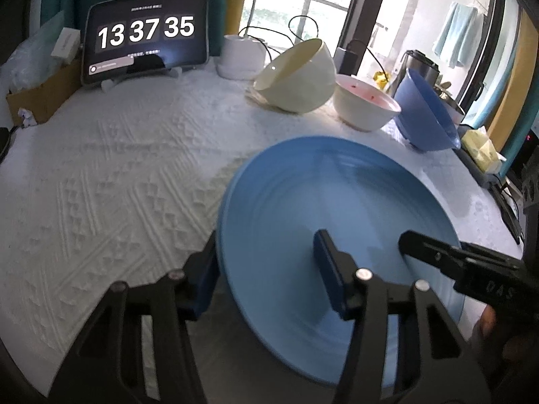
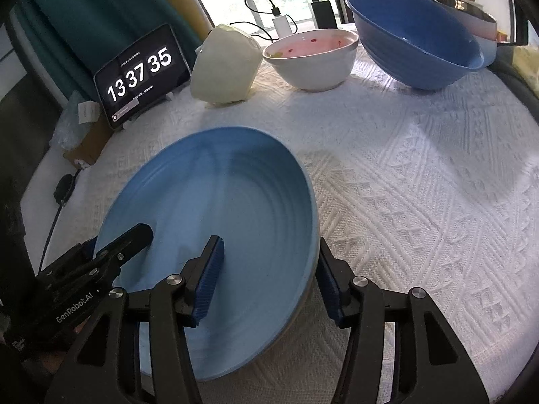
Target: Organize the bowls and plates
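Nearest to me, the left gripper (image 1: 266, 276) straddles the left rim of the light blue plate (image 1: 323, 195), one finger (image 1: 331, 279) over the plate's inside and the other outside the edge. Its jaws stand apart, and whether the pads actually press the rim I cannot tell. The right gripper (image 2: 269, 276) sits the same way on the opposite rim, one pad (image 2: 210, 279) inside and one outside, jaws likewise apart around the edge, with a gap showing beside the outer pad.

The plate lies on the white textured tablecloth (image 2: 421, 202), near the front edge of the table.

Further back stands a row of bowls: a cream bowl (image 2: 225, 67) tipped on its side, a white bowl (image 2: 313, 60) upright with a pinkish inside just beside it, then a large dark blue bowl (image 2: 417, 40) tilted.

Behind them, a tablet (image 2: 141, 74) on a stand shows 13 37 35, with chargers and cables (image 2: 283, 23) by the window.
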